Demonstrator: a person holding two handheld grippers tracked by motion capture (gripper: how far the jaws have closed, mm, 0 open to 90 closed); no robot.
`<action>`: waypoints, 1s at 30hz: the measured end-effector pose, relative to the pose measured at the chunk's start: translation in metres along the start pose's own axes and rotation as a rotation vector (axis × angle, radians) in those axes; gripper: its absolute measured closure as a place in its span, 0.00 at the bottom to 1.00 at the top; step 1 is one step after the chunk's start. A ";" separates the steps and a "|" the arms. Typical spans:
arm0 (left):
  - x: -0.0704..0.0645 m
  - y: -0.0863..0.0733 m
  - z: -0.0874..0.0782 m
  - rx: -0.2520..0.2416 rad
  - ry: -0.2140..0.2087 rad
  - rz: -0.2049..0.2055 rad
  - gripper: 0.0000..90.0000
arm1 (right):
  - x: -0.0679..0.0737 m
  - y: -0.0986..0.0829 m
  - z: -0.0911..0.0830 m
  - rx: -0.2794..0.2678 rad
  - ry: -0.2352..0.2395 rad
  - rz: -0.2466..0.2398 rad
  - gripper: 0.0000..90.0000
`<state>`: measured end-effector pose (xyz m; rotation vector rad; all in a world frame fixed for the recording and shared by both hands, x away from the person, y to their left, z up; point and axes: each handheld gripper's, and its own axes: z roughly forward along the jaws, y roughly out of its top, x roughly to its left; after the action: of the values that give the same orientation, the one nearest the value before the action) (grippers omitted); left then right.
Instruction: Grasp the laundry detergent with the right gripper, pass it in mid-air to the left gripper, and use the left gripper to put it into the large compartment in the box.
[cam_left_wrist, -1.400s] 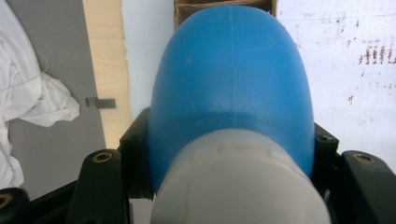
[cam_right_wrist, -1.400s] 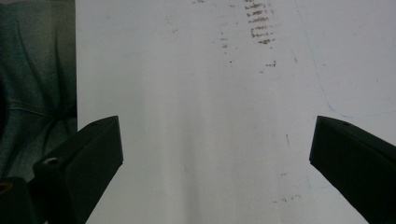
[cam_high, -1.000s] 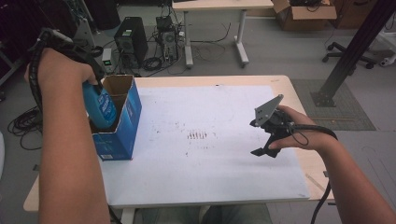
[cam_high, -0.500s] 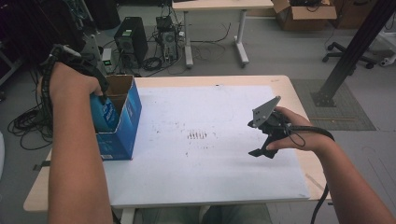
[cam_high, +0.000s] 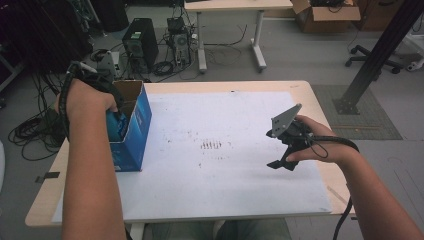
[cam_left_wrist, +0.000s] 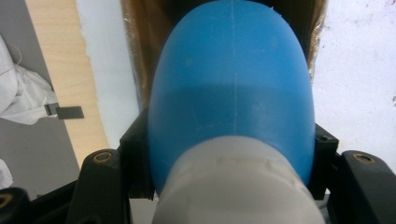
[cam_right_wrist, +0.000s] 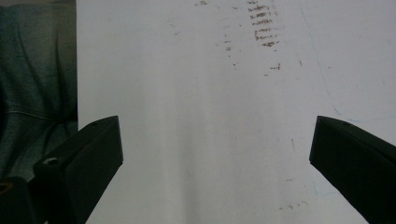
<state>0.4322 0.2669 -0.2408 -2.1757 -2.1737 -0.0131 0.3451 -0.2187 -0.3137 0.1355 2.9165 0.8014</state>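
White paper covers the desk (cam_high: 240, 200). At its left edge, the left hand-held gripper (cam_high: 107, 107) is clamped on a blue bottle (cam_left_wrist: 231, 93) inside the blue box (cam_high: 134, 135). It seems light, smooth plastic, best gripped near its neck. Right hand-held gripper (cam_high: 281, 150) hangs apart.

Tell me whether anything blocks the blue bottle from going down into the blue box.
Nothing visible does. The left gripper holds the blue bottle inside the blue box's open top; its brown inner walls flank the bottle.
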 end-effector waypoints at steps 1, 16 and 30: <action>0.000 0.000 0.003 0.004 0.001 0.001 0.43 | 0.000 0.000 0.000 0.000 -0.001 0.000 0.03; 0.002 0.001 0.034 0.030 -0.001 -0.001 0.43 | 0.001 0.000 0.004 0.000 0.006 -0.001 0.03; 0.002 0.003 0.050 0.042 -0.003 0.010 0.43 | 0.002 0.002 0.006 -0.001 0.013 -0.006 0.03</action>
<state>0.4333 0.2715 -0.2910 -2.1659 -2.1450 0.0359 0.3443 -0.2140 -0.3186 0.1219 2.9271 0.8055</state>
